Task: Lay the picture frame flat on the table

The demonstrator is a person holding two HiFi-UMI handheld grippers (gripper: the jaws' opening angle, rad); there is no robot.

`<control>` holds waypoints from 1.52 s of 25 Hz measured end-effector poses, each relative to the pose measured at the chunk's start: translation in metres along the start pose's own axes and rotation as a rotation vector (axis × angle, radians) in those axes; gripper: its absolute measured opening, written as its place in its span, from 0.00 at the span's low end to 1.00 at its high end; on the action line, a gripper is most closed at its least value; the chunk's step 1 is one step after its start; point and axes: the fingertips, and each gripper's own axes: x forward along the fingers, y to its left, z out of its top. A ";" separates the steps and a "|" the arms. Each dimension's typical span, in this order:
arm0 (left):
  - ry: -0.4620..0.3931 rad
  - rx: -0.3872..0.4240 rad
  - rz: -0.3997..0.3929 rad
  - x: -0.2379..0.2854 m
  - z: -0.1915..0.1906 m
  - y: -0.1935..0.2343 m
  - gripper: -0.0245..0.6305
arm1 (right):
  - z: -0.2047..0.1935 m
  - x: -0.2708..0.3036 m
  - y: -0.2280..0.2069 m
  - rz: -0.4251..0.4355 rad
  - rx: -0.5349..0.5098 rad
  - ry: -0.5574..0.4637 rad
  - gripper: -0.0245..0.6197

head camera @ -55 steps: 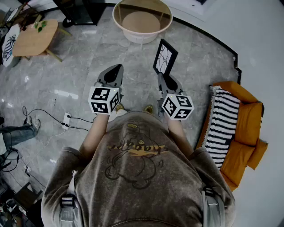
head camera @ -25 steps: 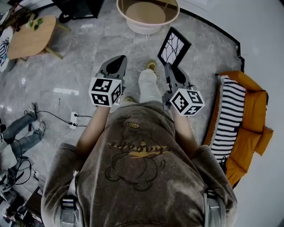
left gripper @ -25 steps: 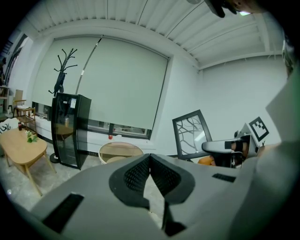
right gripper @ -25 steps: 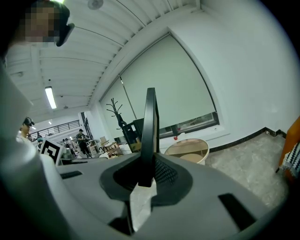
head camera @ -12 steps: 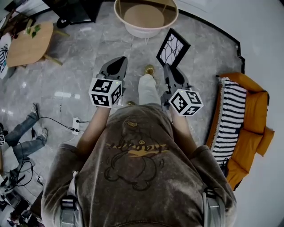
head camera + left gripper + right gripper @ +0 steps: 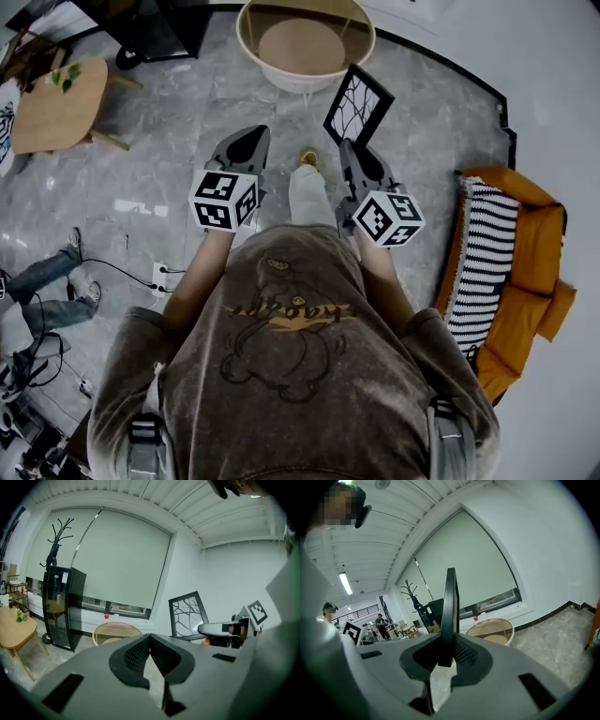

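Both forearms are out ahead of the torso, grippers side by side and pointing at 12 o'clock, marker cubes toward the wearer.

Left gripper [image 6: 246,142]: jaws pressed together, nothing between them. Its own view [image 6: 150,637] shows the pads meeting at the tips.

Right gripper [image 6: 349,150]: pinching the picture frame [image 6: 357,105] by its lower edge. In the right gripper view [image 6: 447,656] the frame [image 6: 450,606] is edge-on, standing up out of the pads. In the head view it leans toward 1 o'clock. It is held in the air over the floor [image 6: 159,169], not on any table. The left gripper view shows the branch-pattern face [image 6: 187,613].

Room:
- Grey marble-look tile floor.
- Round table [image 6: 251,56] with a cream rim at 12 o'clock, just past the frame.
- Black cabinet [image 6: 159,28] at 11 o'clock.
- Wooden table [image 6: 52,103] at 10 o'clock.
- Power strip [image 6: 159,277] with a cable at 9 o'clock.
- Orange sofa [image 6: 525,272] with a striped cushion [image 6: 483,267] at 3 o'clock.
- Roller blind [image 6: 108,559] covers the window behind.
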 end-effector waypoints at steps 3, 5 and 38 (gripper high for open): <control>-0.001 0.003 -0.006 0.008 0.004 0.001 0.06 | 0.001 0.006 -0.004 0.005 0.000 0.004 0.15; 0.003 -0.002 -0.006 0.020 0.014 0.010 0.06 | 0.010 0.021 -0.007 0.005 0.002 0.011 0.15; 0.009 -0.080 0.071 0.203 0.134 0.090 0.06 | 0.144 0.211 -0.099 0.115 -0.022 0.103 0.15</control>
